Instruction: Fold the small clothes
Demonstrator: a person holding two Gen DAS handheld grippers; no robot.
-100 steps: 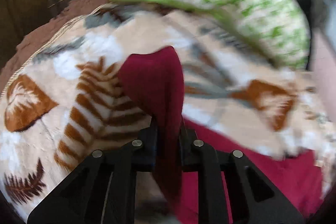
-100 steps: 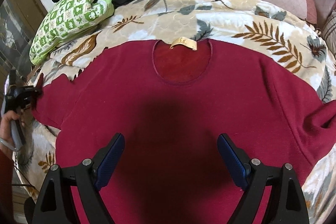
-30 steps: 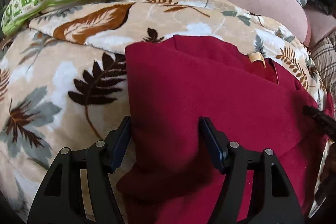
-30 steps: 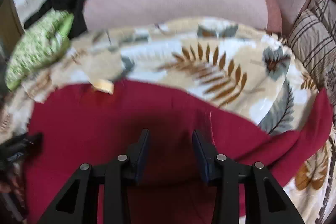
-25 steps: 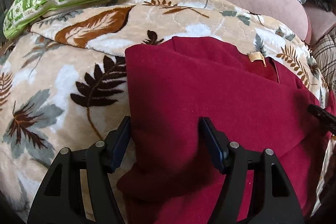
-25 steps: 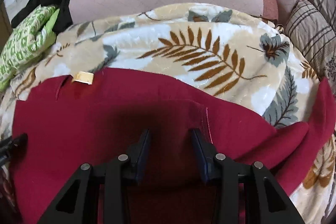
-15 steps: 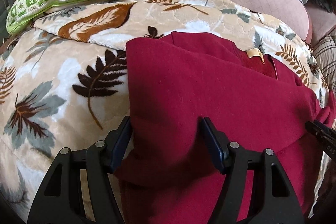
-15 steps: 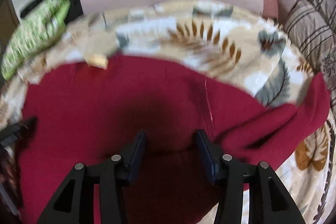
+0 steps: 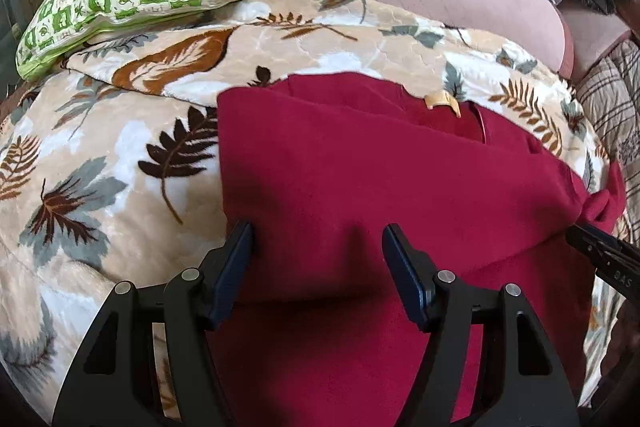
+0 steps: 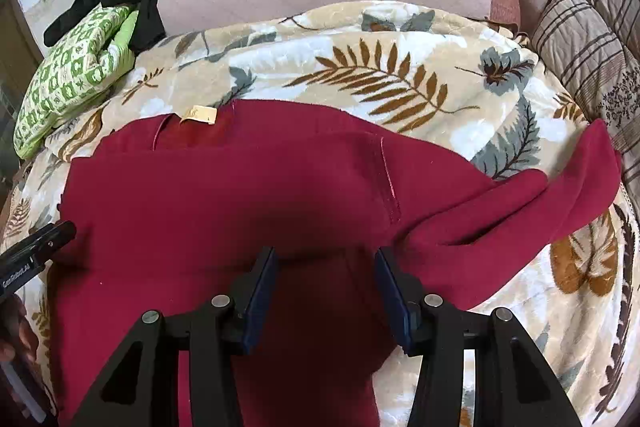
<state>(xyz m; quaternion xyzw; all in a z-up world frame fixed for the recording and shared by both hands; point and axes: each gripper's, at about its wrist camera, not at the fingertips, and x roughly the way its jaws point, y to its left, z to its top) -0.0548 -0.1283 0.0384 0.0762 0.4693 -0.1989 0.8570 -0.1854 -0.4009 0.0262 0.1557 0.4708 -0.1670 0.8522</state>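
Red sweater [image 9: 360, 187] under both tongs — left tongs [image 9: 316, 247], right tongs [image 10: 326, 267] (just widened) agape, gripping nothing.

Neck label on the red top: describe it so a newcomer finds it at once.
Start at the leaf-print blanket over the bed, then the dark red top spread on it. At its far neckline sits a small tan label, the only pale patch on the red fabric.

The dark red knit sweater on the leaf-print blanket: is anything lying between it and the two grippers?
Nothing visible. The dark red knit sweater lies bare on the leaf-print blanket, directly below the right gripper and left gripper.
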